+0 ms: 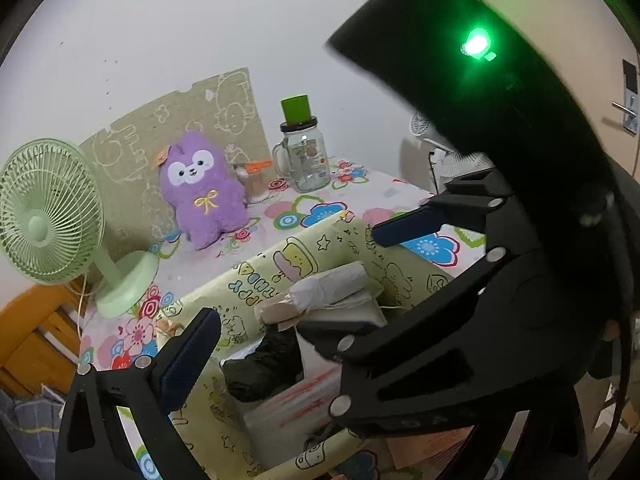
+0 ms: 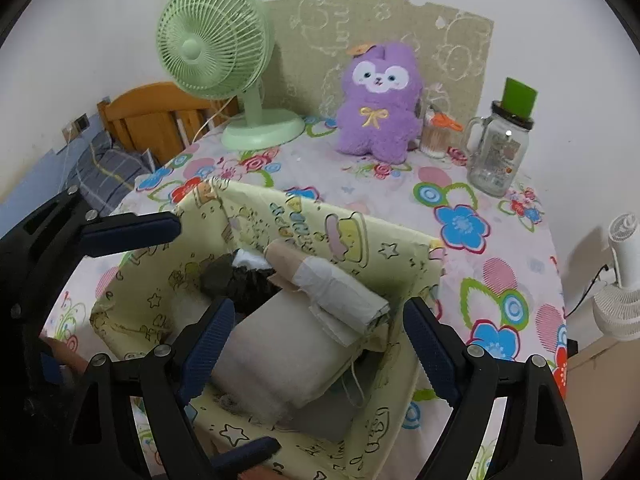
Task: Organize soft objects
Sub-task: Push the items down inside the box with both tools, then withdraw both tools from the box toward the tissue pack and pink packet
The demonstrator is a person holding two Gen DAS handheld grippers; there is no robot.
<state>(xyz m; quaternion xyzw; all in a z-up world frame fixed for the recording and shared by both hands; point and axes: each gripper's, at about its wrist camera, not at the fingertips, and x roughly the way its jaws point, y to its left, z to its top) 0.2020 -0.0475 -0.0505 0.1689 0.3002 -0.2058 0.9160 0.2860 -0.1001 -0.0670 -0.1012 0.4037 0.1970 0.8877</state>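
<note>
Both hand-held grippers, right [image 2: 320, 344] & left [image 1: 288, 268], hang wide open w/ nothing held over the yellow cloth bin [image 2: 404, 248] full of rolled cloths [image 2: 340, 292], so closing low could grab the floppy bin wall, while the purple plush bunny [image 2: 378, 108] sits behind the bin.

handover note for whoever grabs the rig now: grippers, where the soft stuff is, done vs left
Right gripper: open, empty, over the fabric bin.
Left gripper: open, empty, at the bin's left side.
Bin holds a grey folded cloth, a white roll on top, a black item behind.
Purple plush sits by the back board, outside the bin.
Done: cloths are in the bin. Left, likely: the plush.
</note>
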